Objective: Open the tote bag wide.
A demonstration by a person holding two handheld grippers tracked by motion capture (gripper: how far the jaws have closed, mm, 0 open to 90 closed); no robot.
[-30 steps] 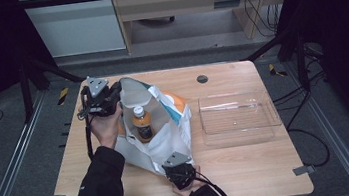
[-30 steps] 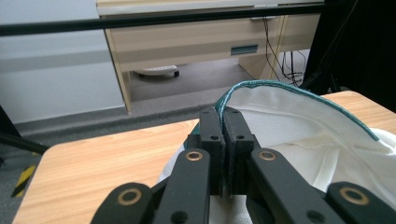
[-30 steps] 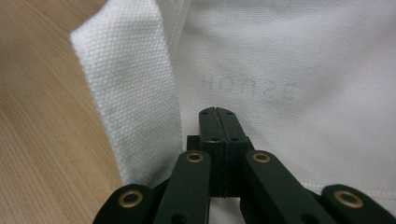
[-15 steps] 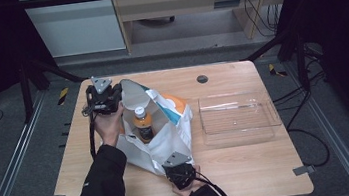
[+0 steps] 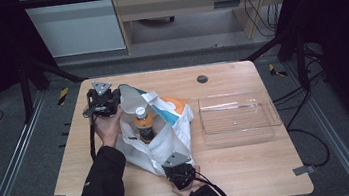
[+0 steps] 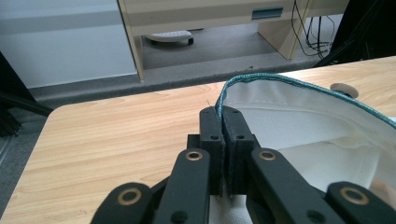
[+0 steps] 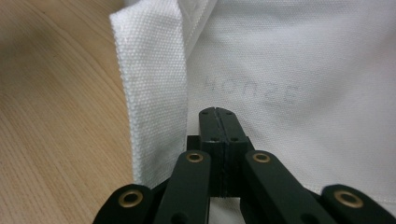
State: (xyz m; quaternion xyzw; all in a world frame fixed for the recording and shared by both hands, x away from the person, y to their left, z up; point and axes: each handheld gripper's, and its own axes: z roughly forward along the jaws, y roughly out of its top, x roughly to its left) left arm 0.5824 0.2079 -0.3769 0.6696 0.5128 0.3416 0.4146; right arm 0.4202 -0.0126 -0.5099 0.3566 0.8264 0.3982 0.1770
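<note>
A bottle stands inside a white bag near the table's left edge, its lower body hidden by fabric. The person's forearms are cut off at the high view's bottom edge. In the right gripper view, faint mirrored lettering shows through the cloth, too dim to read. The left gripper's closed jaws hide the pinched hem.

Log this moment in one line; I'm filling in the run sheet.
left tongs: shut on bag rim | right tongs: shut on bag cloth | bottle: upright in bag | tray: empty
</note>
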